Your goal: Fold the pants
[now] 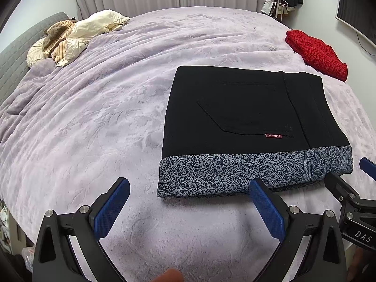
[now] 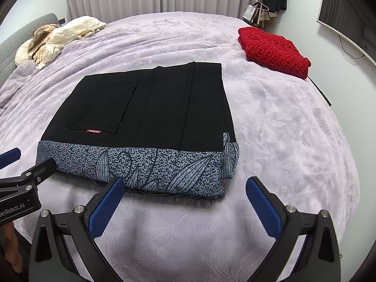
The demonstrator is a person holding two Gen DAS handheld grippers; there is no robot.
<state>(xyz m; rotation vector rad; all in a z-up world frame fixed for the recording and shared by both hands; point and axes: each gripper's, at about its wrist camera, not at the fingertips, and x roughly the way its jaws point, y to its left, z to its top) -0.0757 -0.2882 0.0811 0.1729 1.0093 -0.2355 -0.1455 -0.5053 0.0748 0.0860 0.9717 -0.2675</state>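
Above the lilac bedspread (image 1: 94, 108), both grippers' jaws wide apart, empty, just short of the folded pants (image 2: 145, 117).

Black gripper (image 1: 189, 183); ribbed blue pads (image 1: 112, 208)

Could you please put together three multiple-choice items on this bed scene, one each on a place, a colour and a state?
1. Where does the red knit sweater lie relative to the folded pants?
A. on top of them
B. beyond them, to the right
C. under them

2. What colour is the blanket?
A. lilac
B. green
C. orange

3. How do the left hand-held gripper and right hand-held gripper stand?
A. both open, empty
B. both shut on the pants
C. one holds the sweater

Answers: 1 B, bare blanket separates them; 2 A, pale purple throughout; 3 A, their fingers are spread with nothing between.
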